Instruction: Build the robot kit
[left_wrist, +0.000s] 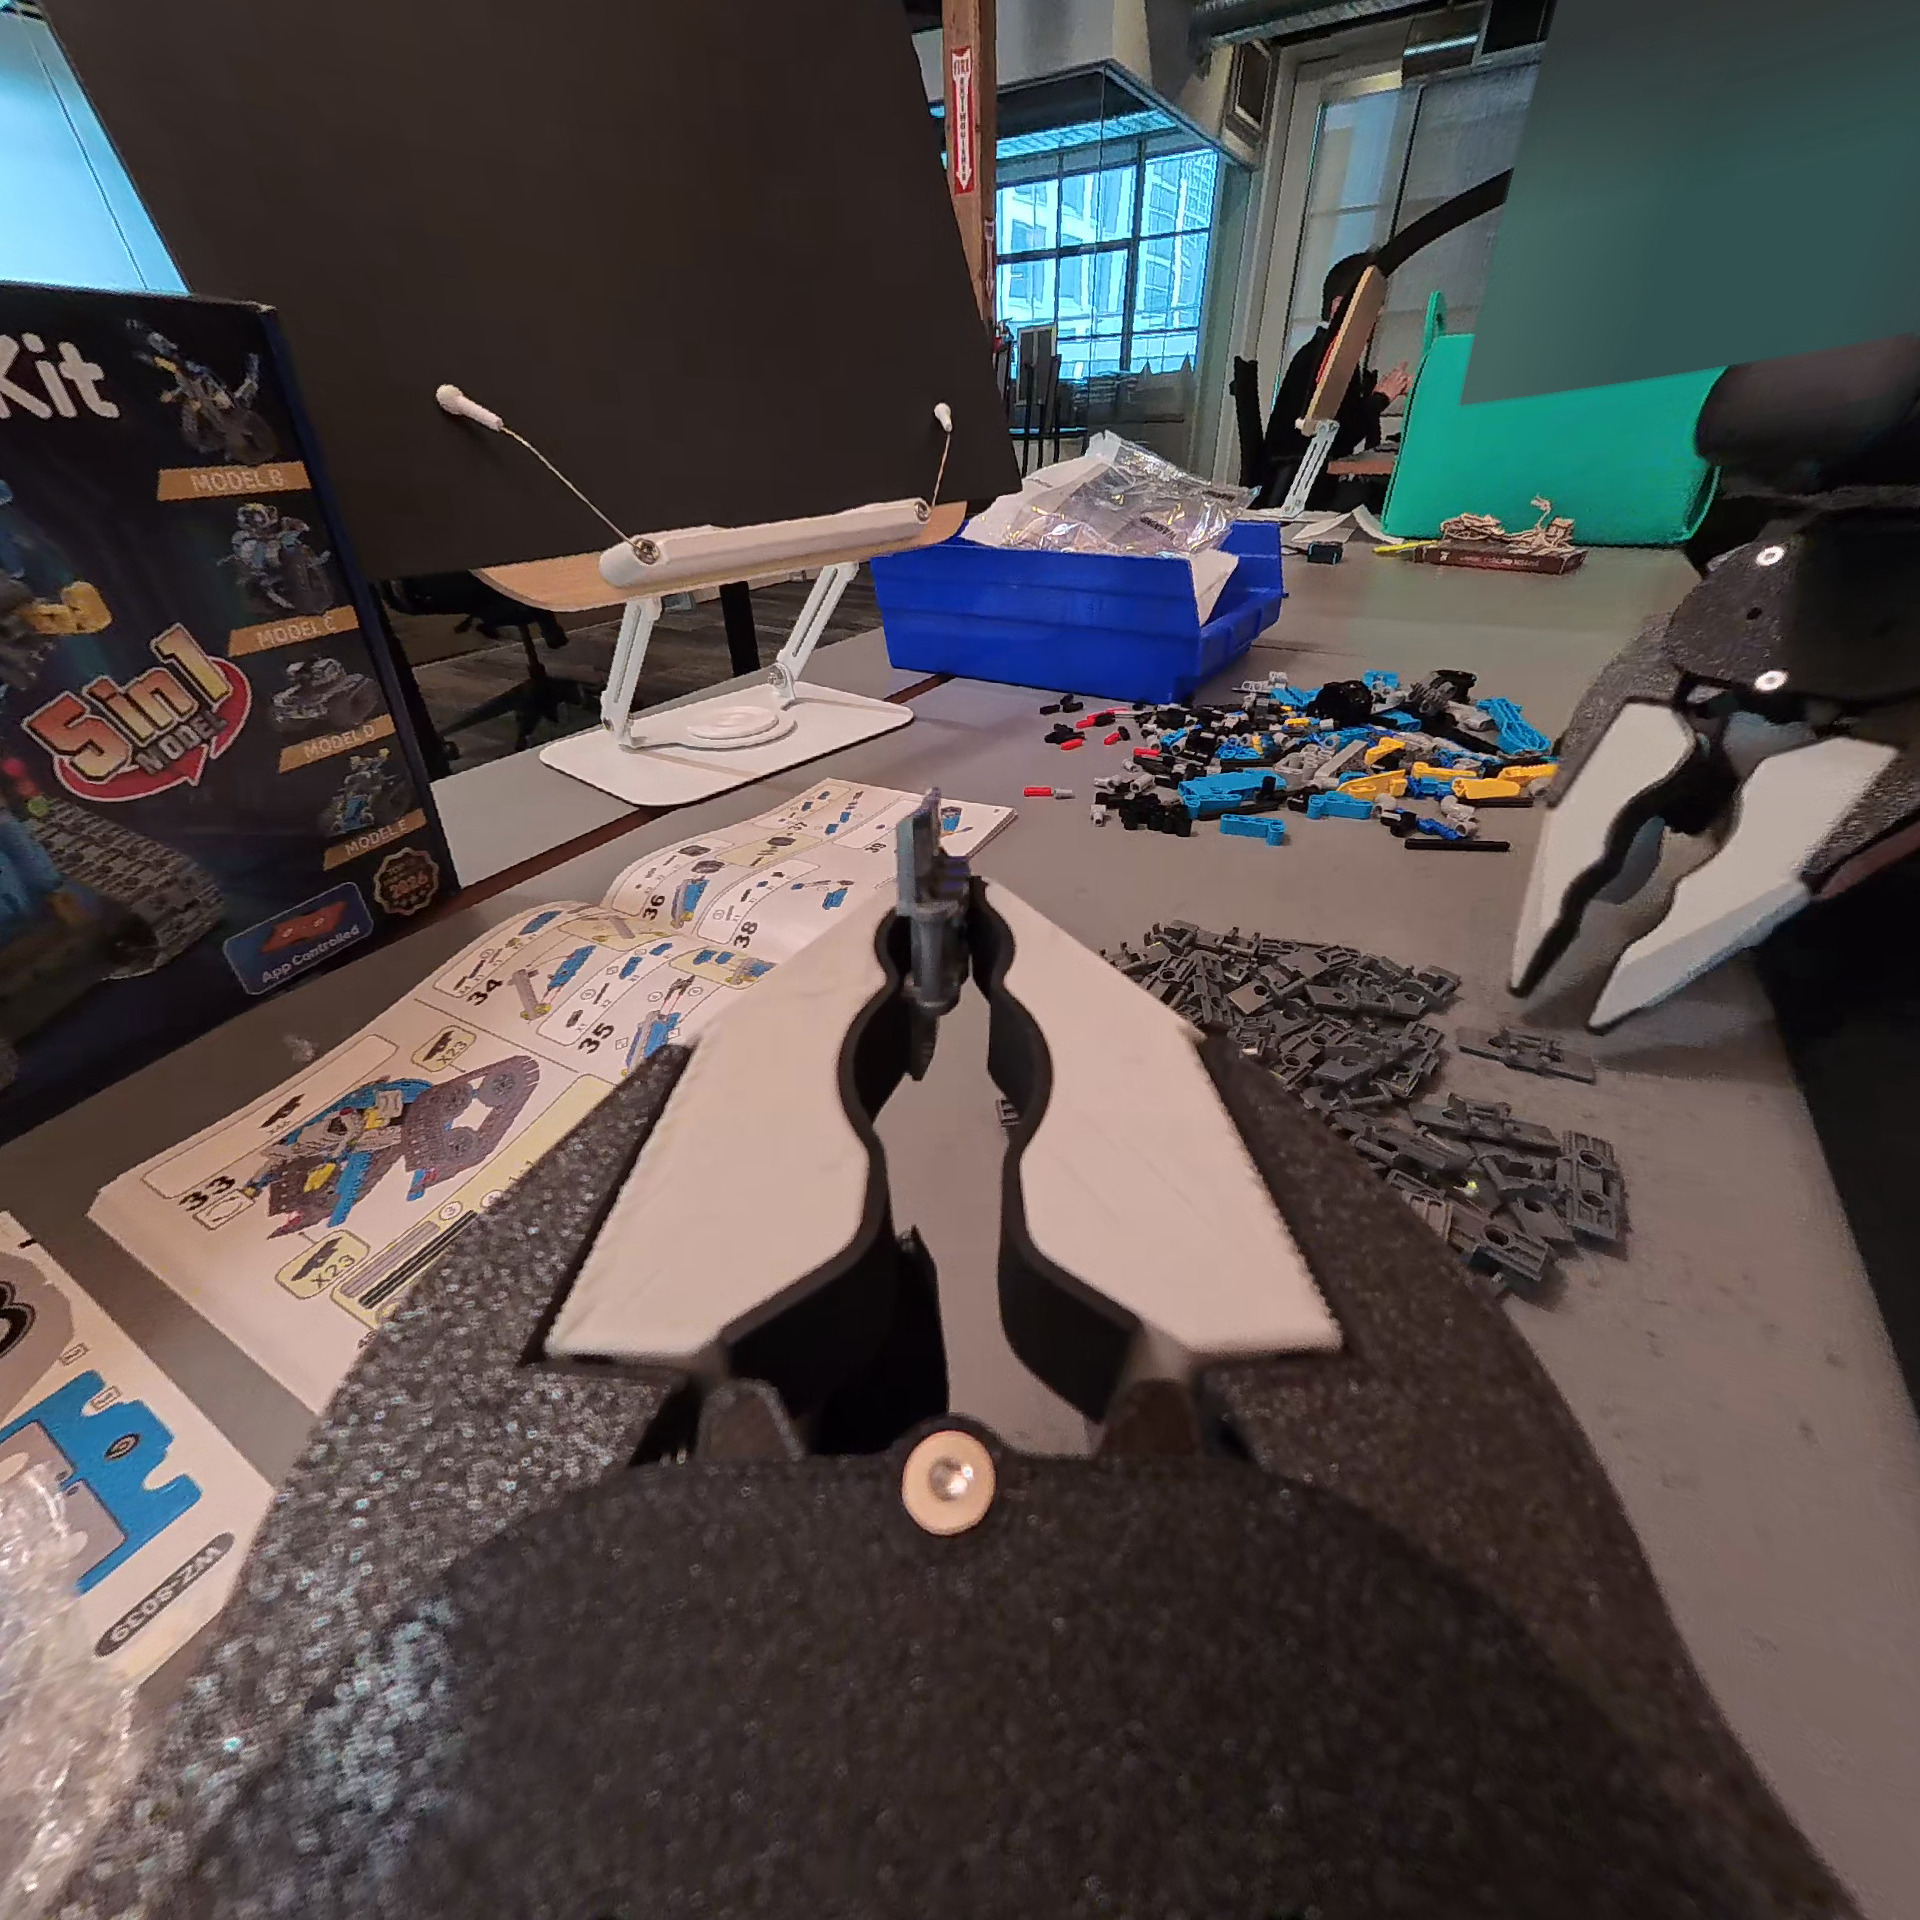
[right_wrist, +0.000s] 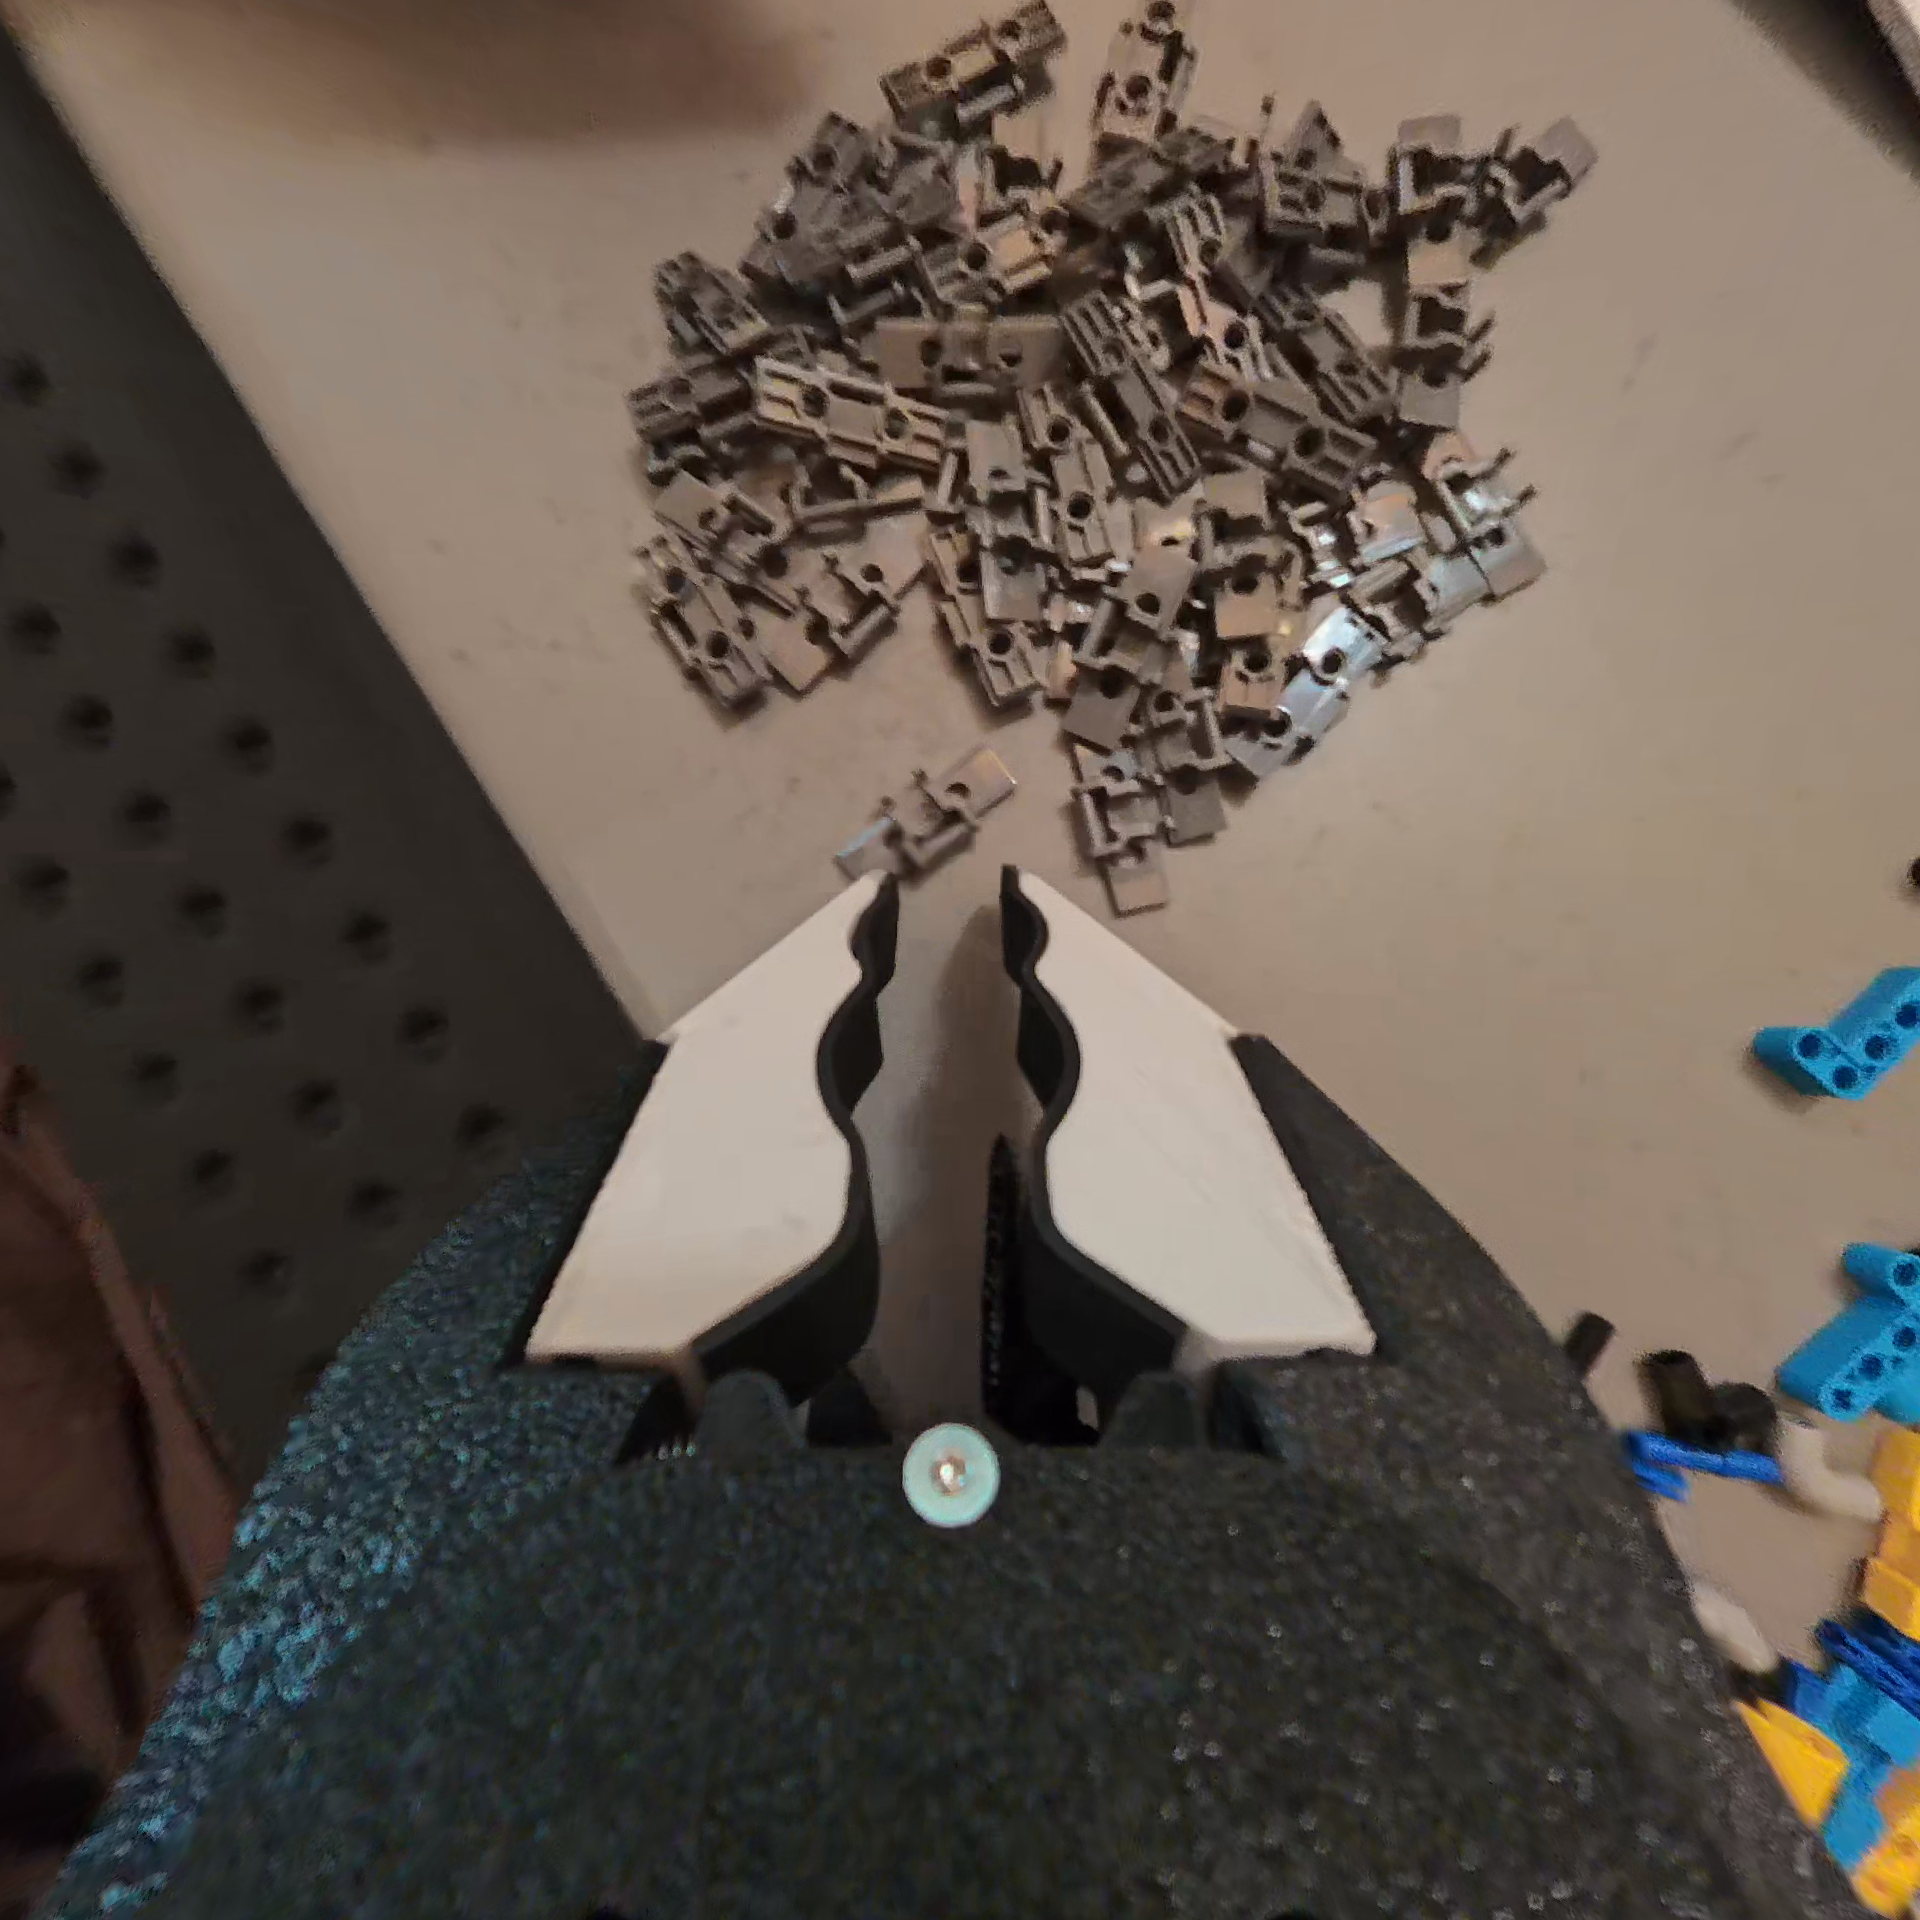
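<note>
Left wrist view: left hand-held gripper (left_wrist: 940, 935) clamped on small grey piece (left_wrist: 928, 920), raised above instruction booklet (left_wrist: 436, 1091) on worktop (left_wrist: 1714, 1299) | Right wrist view: right hand-held gripper (right_wrist: 948, 894) parted, empty, tips just short of grey link pile (right_wrist: 1091, 416); stray link (right_wrist: 925, 810) nearest | Risk: narrow pinch, piece may twist loose.
</note>
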